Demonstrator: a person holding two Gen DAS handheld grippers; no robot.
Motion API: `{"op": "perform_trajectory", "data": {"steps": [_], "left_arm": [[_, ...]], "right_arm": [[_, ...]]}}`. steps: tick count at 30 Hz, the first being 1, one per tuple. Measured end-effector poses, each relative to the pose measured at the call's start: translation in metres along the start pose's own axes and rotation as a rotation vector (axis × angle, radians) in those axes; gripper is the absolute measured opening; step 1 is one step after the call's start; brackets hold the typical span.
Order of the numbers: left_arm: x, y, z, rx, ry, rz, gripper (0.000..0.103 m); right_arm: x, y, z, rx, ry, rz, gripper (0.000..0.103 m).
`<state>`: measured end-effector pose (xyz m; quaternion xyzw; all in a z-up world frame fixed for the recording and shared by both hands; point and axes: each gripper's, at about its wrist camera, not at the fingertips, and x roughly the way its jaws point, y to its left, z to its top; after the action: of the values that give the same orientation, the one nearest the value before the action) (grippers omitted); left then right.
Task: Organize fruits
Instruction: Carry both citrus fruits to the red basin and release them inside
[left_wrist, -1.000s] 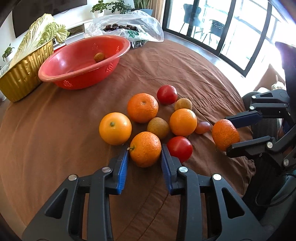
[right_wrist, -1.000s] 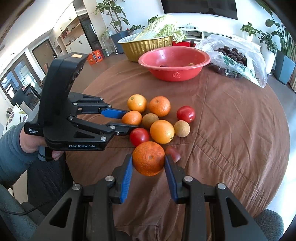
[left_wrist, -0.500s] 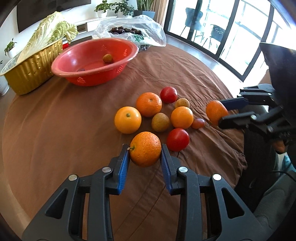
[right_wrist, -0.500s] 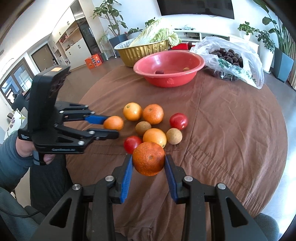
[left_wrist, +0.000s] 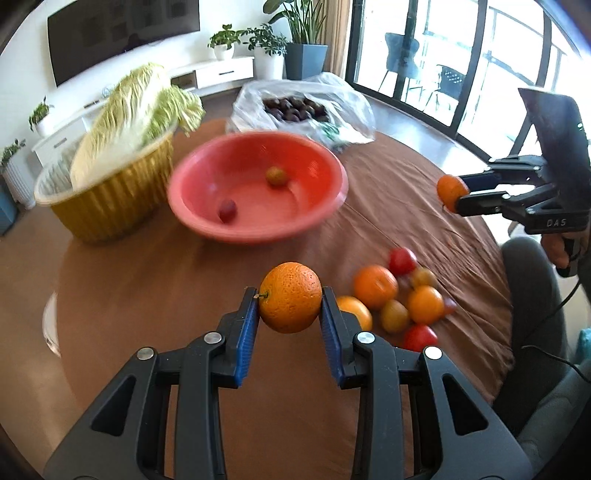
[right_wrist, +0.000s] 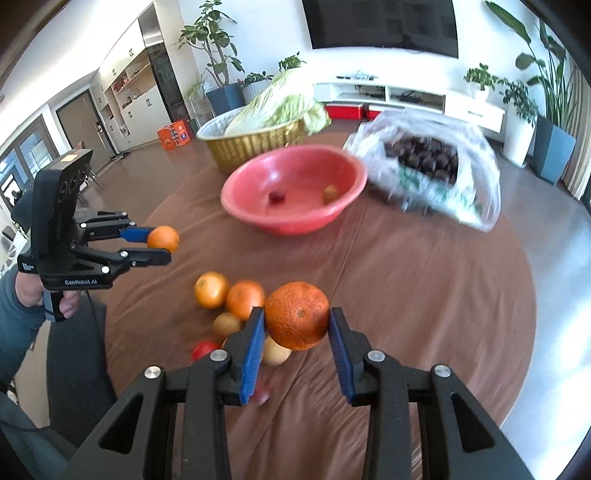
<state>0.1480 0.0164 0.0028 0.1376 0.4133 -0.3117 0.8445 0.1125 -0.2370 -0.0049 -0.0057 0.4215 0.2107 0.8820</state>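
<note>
My left gripper (left_wrist: 290, 306) is shut on an orange (left_wrist: 290, 297) and holds it in the air above the brown tablecloth; it also shows in the right wrist view (right_wrist: 162, 240). My right gripper (right_wrist: 297, 325) is shut on a darker orange (right_wrist: 297, 315), also lifted; it shows in the left wrist view (left_wrist: 456, 188). A red bowl (left_wrist: 325, 206) stands ahead with a small red fruit (left_wrist: 227, 210) and a small brown fruit (left_wrist: 277, 176) in it. Several oranges, tomatoes and brown fruits (left_wrist: 399, 295) lie on the cloth below.
A gold basket (left_wrist: 107, 206) with a napa cabbage (left_wrist: 125, 118) stands left of the bowl. A clear plastic bag of dark fruit (left_wrist: 299, 107) lies behind it. The round table (right_wrist: 443, 295) drops off at its edges; a chair (left_wrist: 532, 295) is at right.
Both grippers have risen with their oranges and moved toward the red bowl, which now looks nearer. The fruit pile has dropped lower in both views.
</note>
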Motion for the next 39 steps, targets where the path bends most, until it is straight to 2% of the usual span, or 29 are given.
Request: {"op": "perform_trajectory", "data": {"steps": [7, 14, 23, 34, 36, 38, 39], "left_arm": [[0.032, 0.030, 0.052, 0.026, 0.030, 0.025, 0.030], [0.074, 0.055, 0.076, 0.030, 0.095, 0.035, 0.031], [0.108, 0.053, 0.080, 0.072, 0.134, 0.024, 0.031], [0.128, 0.049, 0.085, 0.103, 0.159, 0.029, 0.031], [0.127, 0.048, 0.084, 0.111, 0.164, 0.035, 0.037], [0.124, 0.047, 0.085, 0.110, 0.154, 0.018, 0.059], [0.124, 0.045, 0.085, 0.114, 0.149, 0.018, 0.062]], "right_arm": [[0.028, -0.004, 0.060, -0.089, 0.002, -0.001, 0.037], [0.077, -0.007, 0.097, -0.136, 0.056, -0.007, 0.037], [0.134, -0.013, 0.108, -0.176, 0.154, -0.034, 0.037], [0.149, -0.013, 0.113, -0.187, 0.176, -0.035, 0.038], [0.148, -0.012, 0.113, -0.187, 0.177, -0.037, 0.038], [0.148, -0.012, 0.113, -0.183, 0.177, -0.035, 0.038], [0.149, -0.012, 0.113, -0.181, 0.178, -0.035, 0.038]]}}
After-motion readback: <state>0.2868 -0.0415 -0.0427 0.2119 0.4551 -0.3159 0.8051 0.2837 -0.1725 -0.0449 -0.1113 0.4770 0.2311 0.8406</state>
